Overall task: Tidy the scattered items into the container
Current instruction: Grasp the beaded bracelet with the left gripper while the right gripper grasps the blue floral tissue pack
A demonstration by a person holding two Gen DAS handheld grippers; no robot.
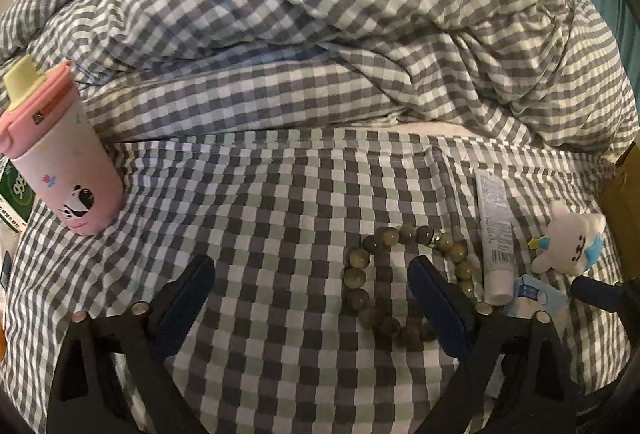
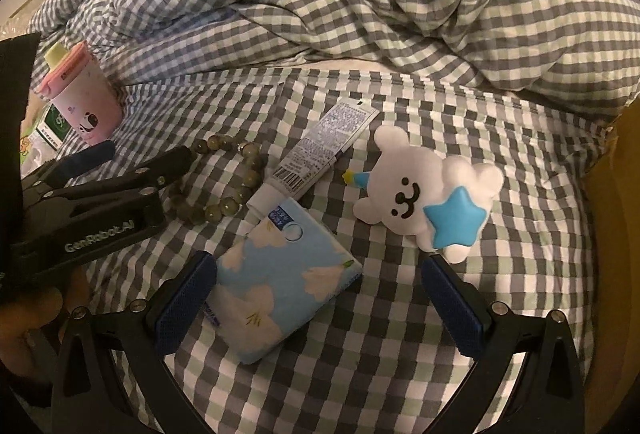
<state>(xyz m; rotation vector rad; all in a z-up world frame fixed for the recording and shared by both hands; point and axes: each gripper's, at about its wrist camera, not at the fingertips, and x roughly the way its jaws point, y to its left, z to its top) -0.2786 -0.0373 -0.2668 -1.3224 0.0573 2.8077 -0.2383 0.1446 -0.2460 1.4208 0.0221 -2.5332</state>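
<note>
On the checked bedsheet [image 1: 280, 202] lies a bracelet of olive beads [image 1: 360, 262]. My left gripper [image 1: 312, 286] hangs open over it, its right finger amid the beads. Right of the bracelet lie a white tube [image 1: 496, 234], a white plush bear [image 1: 568, 238] with a blue star, and a blue tissue pack [image 1: 536, 294]. My right gripper [image 2: 320, 290] is open around the tissue pack [image 2: 280, 274]; its left pad is at the pack's edge, its right pad apart. The bear [image 2: 424, 186], the tube [image 2: 320, 146], the beads [image 2: 224, 202] and the left gripper [image 2: 140, 154] lie beyond.
A pink panda cup [image 1: 60, 154] leans at the left against the bunched checked duvet [image 1: 320, 14], with a green box [image 1: 16, 190] beside it. A brown cardboard-like edge [image 2: 616, 194] shows at the right border. A hand [image 2: 24, 330] holds the left gripper.
</note>
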